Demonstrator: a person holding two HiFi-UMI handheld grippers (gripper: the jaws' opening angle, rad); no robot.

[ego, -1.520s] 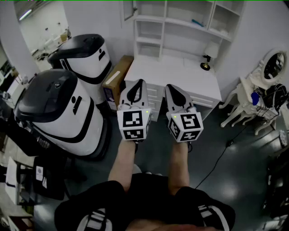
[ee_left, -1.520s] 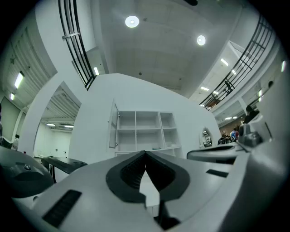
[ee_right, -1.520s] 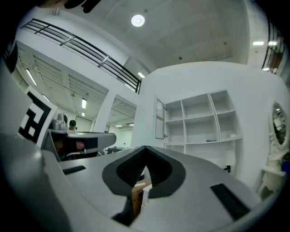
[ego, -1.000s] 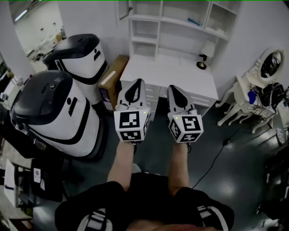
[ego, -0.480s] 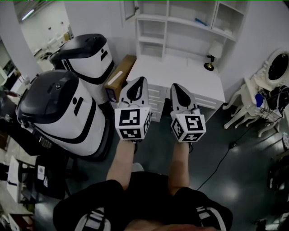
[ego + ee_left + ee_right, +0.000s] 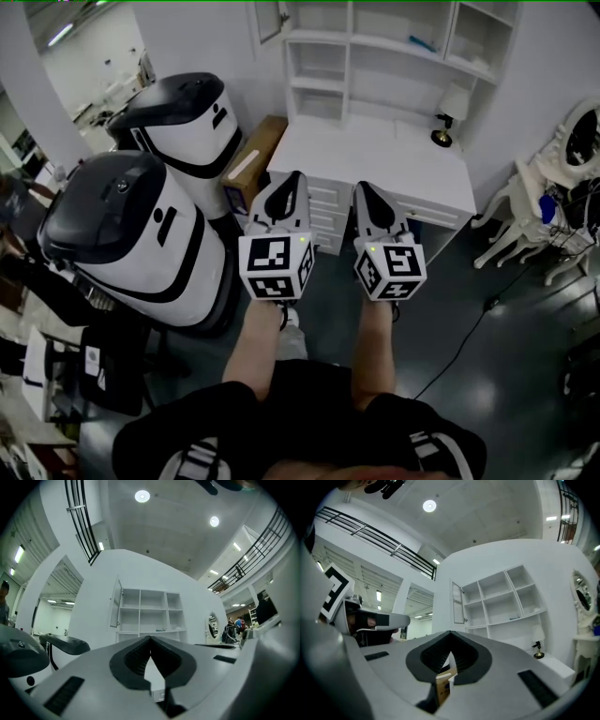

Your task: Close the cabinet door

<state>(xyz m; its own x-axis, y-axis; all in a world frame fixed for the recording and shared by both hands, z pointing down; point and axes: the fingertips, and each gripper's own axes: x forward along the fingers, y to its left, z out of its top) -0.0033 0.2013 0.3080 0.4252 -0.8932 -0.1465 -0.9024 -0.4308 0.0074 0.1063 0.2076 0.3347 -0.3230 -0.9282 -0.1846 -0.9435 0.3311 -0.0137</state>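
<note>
The white cabinet door [image 6: 267, 19] stands open at the upper left of the white shelf unit [image 6: 375, 47] above the desk [image 6: 375, 155]. It also shows as the cabinet door [image 6: 115, 604] in the left gripper view and the cabinet door [image 6: 457, 603] in the right gripper view, hinged outward beside open shelves. My left gripper [image 6: 291, 178] and right gripper [image 6: 362, 187] are held side by side in front of the desk, well short of the door. Both are shut with nothing in them; the left gripper [image 6: 150, 639] and right gripper [image 6: 451, 634] point at the shelves.
Two large white-and-black machines [image 6: 178, 122] [image 6: 122, 234] stand at the left, with a cardboard box [image 6: 248, 159] between them and the desk. A small lamp [image 6: 450, 108] sits on the desk. A white chair [image 6: 534, 216] and a floor cable [image 6: 459, 347] lie to the right.
Both grippers stay shut and side by side. The right one has sunk slightly, and the desk has drifted a little in the head view.
</note>
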